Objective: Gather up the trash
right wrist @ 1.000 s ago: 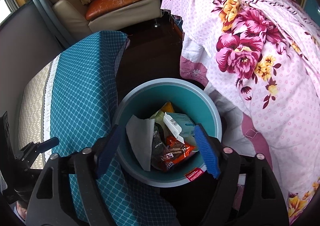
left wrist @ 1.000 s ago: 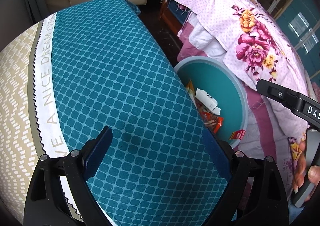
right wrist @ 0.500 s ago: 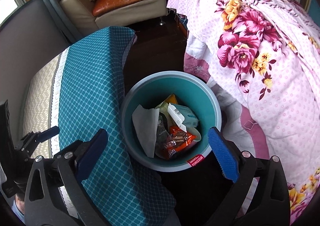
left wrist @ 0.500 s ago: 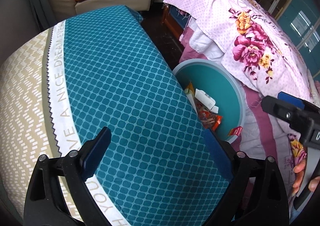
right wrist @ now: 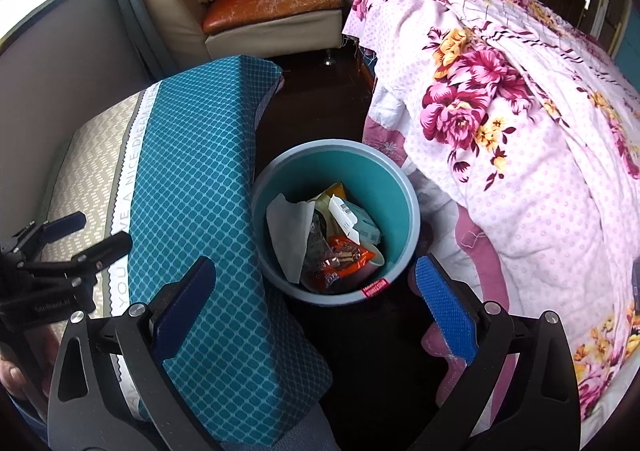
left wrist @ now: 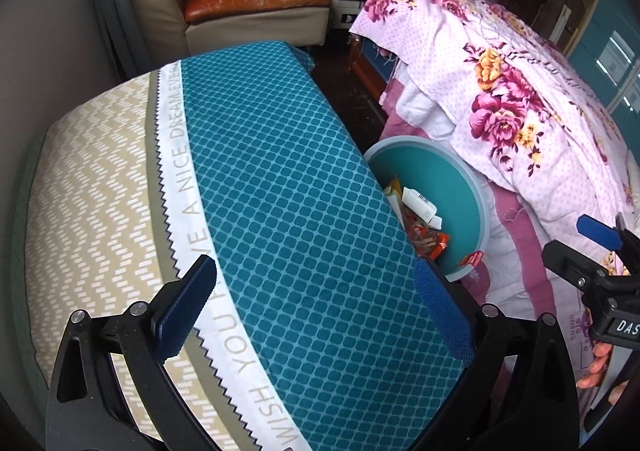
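A teal waste bin stands on the dark floor between a teal-patterned cushion and a bed. Inside lie a white paper sheet, an orange snack wrapper and a small white-and-teal box. My right gripper hangs open above the bin's near rim with nothing between its blue pads. My left gripper is over the cushion with its jaws opening and nothing between them. In the left wrist view the bin is half hidden behind the cushion, and the right gripper shows at the right edge.
The teal and beige cushion fills the left side, close against the bin. A pink floral quilt drapes off the bed on the right. A cream armchair with an orange seat stands at the back. A strip of dark floor runs between them.
Both grippers have pulled back and risen, so the bin looks smaller and farther. The right gripper's jaws spread wider and no longer frame the trash. Nothing in the bin moved.
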{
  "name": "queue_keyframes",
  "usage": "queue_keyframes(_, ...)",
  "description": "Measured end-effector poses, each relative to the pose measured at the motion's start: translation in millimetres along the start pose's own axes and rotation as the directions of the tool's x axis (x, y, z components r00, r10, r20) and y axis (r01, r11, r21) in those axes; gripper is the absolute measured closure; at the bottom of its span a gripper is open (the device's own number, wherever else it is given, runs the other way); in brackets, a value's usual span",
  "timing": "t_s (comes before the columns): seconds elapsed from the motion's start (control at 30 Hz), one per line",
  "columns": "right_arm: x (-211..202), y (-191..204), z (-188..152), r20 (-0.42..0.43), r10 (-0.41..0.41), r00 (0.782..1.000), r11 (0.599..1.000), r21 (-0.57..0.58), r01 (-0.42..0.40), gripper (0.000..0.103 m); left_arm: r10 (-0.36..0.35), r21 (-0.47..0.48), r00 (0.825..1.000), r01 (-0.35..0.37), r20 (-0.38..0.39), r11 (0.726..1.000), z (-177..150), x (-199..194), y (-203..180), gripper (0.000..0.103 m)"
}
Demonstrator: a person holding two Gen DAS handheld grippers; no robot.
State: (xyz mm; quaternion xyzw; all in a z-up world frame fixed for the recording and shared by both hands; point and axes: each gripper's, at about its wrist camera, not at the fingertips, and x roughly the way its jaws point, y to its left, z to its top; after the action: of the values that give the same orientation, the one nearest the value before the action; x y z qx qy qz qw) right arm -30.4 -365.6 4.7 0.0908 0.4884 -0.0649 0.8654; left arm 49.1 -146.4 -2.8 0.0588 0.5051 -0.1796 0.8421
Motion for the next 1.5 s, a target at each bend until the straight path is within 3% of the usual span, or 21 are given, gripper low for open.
queue_keyframes(0.27,-25.6,-3.8,-21.5,0.037,-0.011,0.999,1.0,0.0,0.011,0.007,0.023,0.008,0.998,-0.023,0.052,1.0,-17.0,-29.6,-8.4,0.004)
queue_keyframes(0.63,-38.4,6.8,-28.3,0.059,-0.055,0.997,0.997,-0.046,0.058,0.007,0.02,0.018,0.997,-0.022,0.068,1.0,-21.3,-36.4,-14.5,0.004)
queue_keyframes(1.5,14.9,5.8,-7.5,-0.041,-0.025,0.999,1.0,-0.013,0.024,0.007,0.021,-0.002,1.0,-0.021,0.009,1.0,-11.5,9.8,0.9,0.004)
